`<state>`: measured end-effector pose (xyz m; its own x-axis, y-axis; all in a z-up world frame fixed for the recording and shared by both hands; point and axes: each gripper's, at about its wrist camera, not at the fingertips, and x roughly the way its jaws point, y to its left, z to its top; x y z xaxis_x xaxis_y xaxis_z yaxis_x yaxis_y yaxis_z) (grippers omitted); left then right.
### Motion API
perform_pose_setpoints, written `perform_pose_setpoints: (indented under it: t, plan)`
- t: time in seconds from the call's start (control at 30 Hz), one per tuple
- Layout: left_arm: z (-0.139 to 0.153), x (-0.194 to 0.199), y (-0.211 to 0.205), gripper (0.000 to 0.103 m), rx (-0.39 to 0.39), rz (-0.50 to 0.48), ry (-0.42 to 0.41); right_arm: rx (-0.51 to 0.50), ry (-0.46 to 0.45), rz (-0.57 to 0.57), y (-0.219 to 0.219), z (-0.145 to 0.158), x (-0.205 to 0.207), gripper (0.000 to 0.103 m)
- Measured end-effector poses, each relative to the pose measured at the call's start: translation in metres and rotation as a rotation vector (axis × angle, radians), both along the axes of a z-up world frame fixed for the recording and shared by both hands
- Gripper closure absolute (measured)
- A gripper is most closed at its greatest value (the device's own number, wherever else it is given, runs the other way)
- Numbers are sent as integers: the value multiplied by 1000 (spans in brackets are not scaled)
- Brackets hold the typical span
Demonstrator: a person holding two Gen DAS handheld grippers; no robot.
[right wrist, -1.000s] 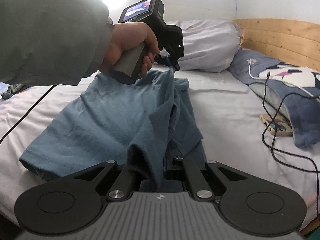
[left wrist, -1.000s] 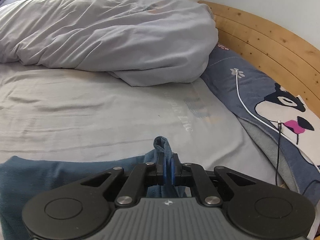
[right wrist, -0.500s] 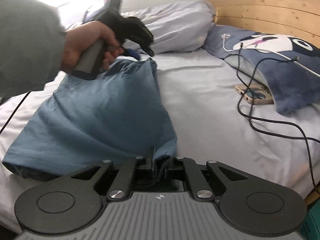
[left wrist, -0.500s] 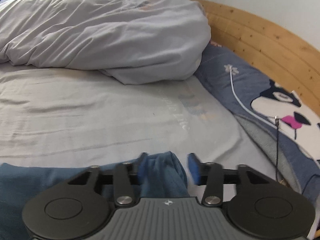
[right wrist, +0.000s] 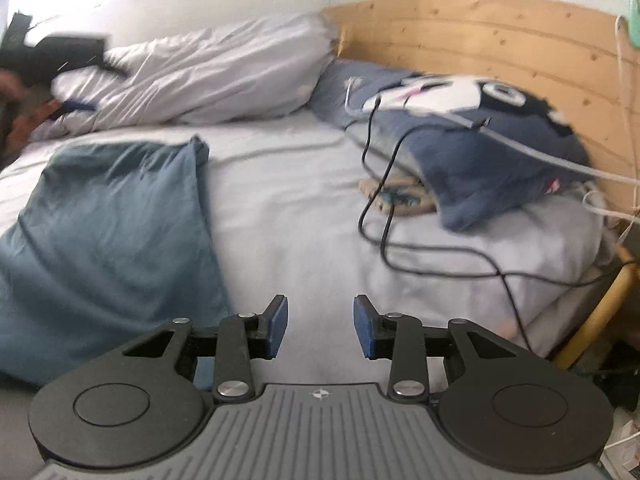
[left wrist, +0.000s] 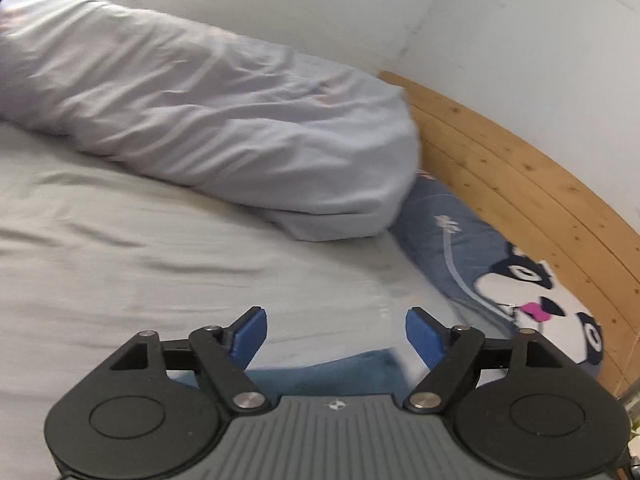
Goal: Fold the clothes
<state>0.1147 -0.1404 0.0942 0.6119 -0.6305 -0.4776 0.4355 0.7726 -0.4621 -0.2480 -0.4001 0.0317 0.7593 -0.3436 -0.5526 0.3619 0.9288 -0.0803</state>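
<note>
My left gripper has just been opening and its jaws stand wide with nothing between them; only a strip of the blue shirt shows below and behind the pads. My right gripper has also just been opening and is partly apart, empty, over bare sheet just right of the shirt. The shirt lies flat on the bed, folded lengthwise into a long panel with its right edge straight, so I judge one fold as laid and both corners let go.

Next I would take the near end with both grippers and carry it toward the far end, gripping both layers so the panel does not slide apart.

The bed is soft and creased. A duvet lies at the far side, a dog-print pillow by the wooden headboard, and loose cables trail near a phone, well clear of the shirt.
</note>
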Motion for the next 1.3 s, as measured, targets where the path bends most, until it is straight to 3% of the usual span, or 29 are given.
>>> perform_pose_setpoints:
  t: [0.13,0.17,0.27,0.5,0.7,1.13,1.3]
  plan:
    - [-14,-4,50,25,28,53,34,-11,-63,33,13,6,2,53]
    - [-20,-5,60,25,17,59,52,-14,-81,45,17,8,3,46]
    - [-37,-7,81,25,-17,54,112,-8,-111,73,26,13,9,40]
    - [-70,-14,75,25,-39,-30,180,25,-117,110,41,14,25,37]
    - [-82,10,63,25,-78,12,198,-10,-95,183,65,10,35,32]
    - [-90,-6,74,30,-127,-11,224,-47,-113,549,171,5,59,32]
    - [-88,-2,73,35,-112,-1,238,-3,-13,665,200,-8,67,33]
